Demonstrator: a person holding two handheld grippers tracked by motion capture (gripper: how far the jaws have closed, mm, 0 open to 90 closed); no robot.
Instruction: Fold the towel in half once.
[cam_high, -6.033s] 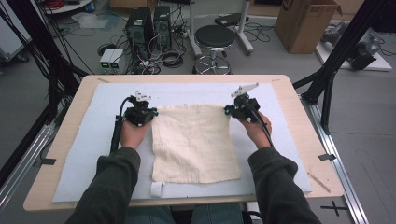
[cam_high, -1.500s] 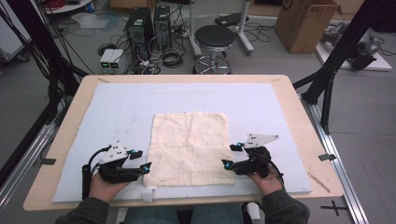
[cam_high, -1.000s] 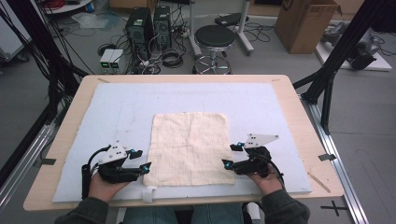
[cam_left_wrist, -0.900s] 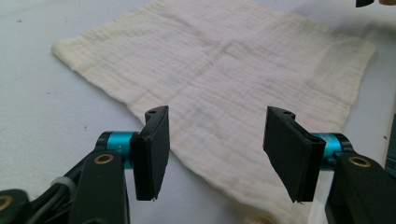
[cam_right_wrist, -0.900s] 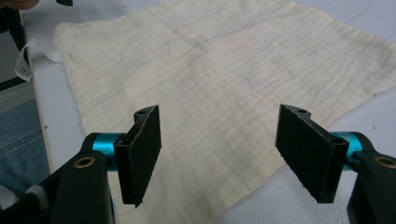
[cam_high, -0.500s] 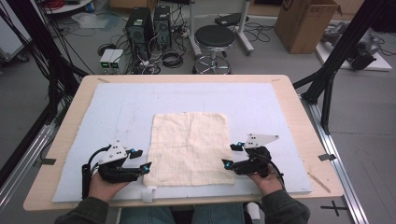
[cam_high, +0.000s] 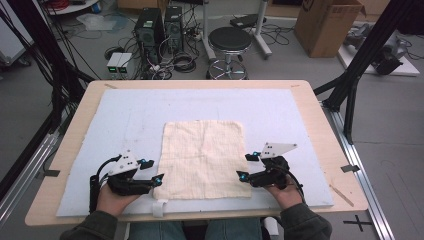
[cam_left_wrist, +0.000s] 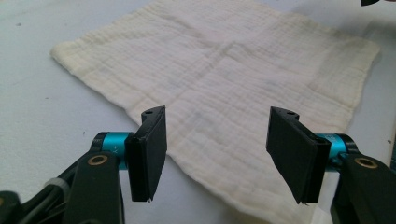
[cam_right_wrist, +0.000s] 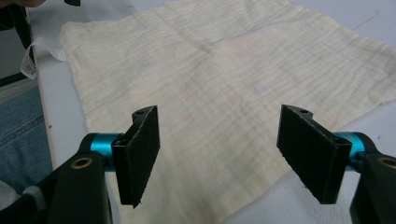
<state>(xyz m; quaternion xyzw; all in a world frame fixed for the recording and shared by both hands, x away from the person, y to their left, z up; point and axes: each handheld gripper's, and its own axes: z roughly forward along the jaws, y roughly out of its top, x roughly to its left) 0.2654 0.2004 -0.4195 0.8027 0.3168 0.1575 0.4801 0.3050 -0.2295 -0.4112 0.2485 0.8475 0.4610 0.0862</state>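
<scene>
A cream square cloth (cam_high: 202, 157) lies flat on the pale blue mat (cam_high: 125, 110). My left gripper (cam_high: 154, 171) rests on the mat by the cloth's near left corner and points at its edge. In the left gripper view the cloth (cam_left_wrist: 224, 70) spreads out beyond my left gripper (cam_left_wrist: 217, 158). Its jaws have just been opening a little, and nothing is between them. My right gripper (cam_high: 248, 166) sits by the near right corner. In the right gripper view it (cam_right_wrist: 219, 156) stands open over the edge of the cloth (cam_right_wrist: 219, 60), not pinching it.
The mat covers a wooden table (cam_high: 320, 125). A white tag (cam_high: 160, 207) hangs at the mat's near edge. A black stool (cam_high: 230, 40), computer towers (cam_high: 160, 25) and cables stand on the floor beyond the far edge. Black frame posts (cam_high: 360, 65) rise at both sides.
Six seconds ago both grippers were at the cloth's far corners; now they rest by its near corners. Over the last second and a half nothing has visibly moved.
</scene>
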